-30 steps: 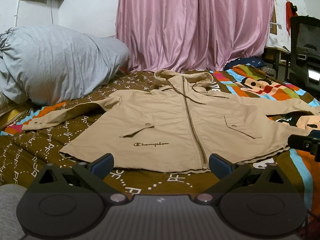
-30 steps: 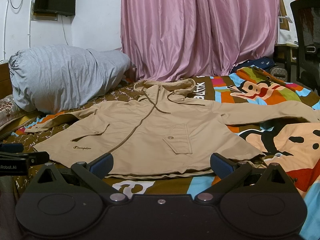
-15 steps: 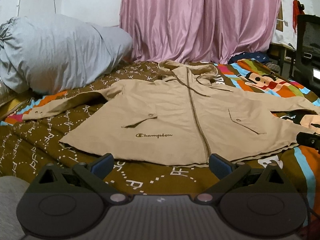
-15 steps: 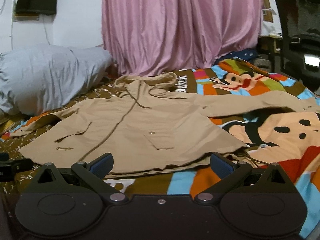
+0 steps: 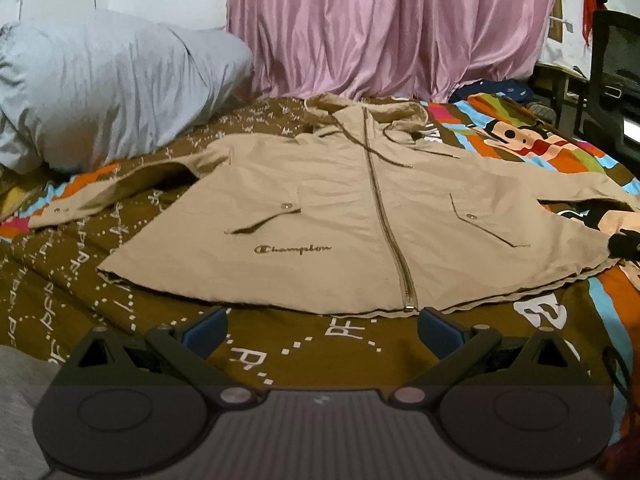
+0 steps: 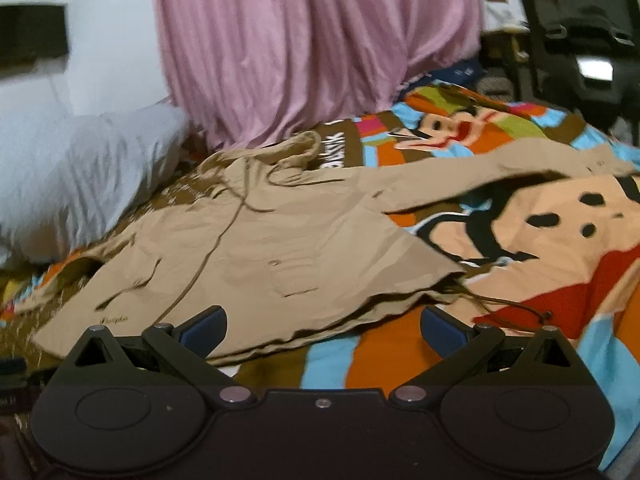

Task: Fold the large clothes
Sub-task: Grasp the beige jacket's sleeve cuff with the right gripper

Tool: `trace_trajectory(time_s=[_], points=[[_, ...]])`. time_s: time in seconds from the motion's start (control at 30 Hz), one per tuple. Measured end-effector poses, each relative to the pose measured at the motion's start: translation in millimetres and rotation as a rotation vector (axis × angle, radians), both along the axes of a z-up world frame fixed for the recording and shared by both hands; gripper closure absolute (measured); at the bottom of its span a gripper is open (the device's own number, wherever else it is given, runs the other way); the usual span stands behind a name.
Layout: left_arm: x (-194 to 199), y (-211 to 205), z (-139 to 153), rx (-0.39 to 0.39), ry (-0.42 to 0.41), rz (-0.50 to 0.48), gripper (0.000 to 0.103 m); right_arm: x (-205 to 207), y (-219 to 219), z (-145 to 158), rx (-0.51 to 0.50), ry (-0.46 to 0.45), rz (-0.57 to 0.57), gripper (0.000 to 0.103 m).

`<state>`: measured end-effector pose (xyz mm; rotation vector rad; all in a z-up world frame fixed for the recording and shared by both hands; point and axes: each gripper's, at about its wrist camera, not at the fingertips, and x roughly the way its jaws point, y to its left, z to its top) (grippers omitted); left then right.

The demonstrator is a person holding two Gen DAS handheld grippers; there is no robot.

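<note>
Item 1: tan hooded jacket (image 5: 340, 216), zipped, "Champion" lettering on the front. It lies flat, front up, on the bed, hood toward the pink curtain (image 5: 392, 28), both sleeves spread out to the sides, hem nearest me. This is the landmark for all entries below.

Item 2: my left fingers (image 5: 322, 326), blue-padded, spread wide, holding nothing. They sit just short of the jacket's hem, roughly below the zipper's lower end, over brown patterned bedding.

Item 3: my right fingers (image 6: 322, 326), also spread wide and empty. They sit at the jacket's hem near its right-hand corner; the left pad overlaps the hem edge in this view, though I cannot tell whether it touches. The picture is motion-blurred.

Item 4: hem drawcord (image 6: 508, 306), trailing out from the jacket's right corner across the bedspread.

Item 5: cartoon-print bedspread (image 6: 560, 240), under and to the right of the jacket.

Item 6: grey pillow (image 5: 104, 92), left of the jacket, beyond its sleeve.

Item 7: black chair (image 5: 616, 80), far right of the jacket, off the bed.
</note>
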<state>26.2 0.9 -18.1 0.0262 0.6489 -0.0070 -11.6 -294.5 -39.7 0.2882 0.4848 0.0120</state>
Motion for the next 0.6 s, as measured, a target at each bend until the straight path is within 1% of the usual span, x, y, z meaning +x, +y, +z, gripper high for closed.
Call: trace_trajectory(time_s=[0.17, 0.23, 0.33, 0.47, 0.6], points=[[12, 4, 5, -0.029, -0.013, 0.012, 0.000, 4, -20, 3, 0.032, -0.009, -0.074, 0.000], [25, 5, 8, -0.034, -0.019, 0.008, 0.000, 7, -30, 5, 0.040, -0.003, -0.102, 0.000], [52, 3, 14, -0.019, -0.040, -0.008, 0.000, 16, -45, 6, 0.037, 0.016, -0.140, 0.000], [97, 0, 22, -0.055, -0.085, -0.018, 0.000, 32, -64, 13, -0.070, 0.025, -0.201, 0.000], [146, -9, 20, -0.052, -0.088, -0.058, 0.000, 47, -89, 20, -0.171, 0.000, -0.229, 0.000]])
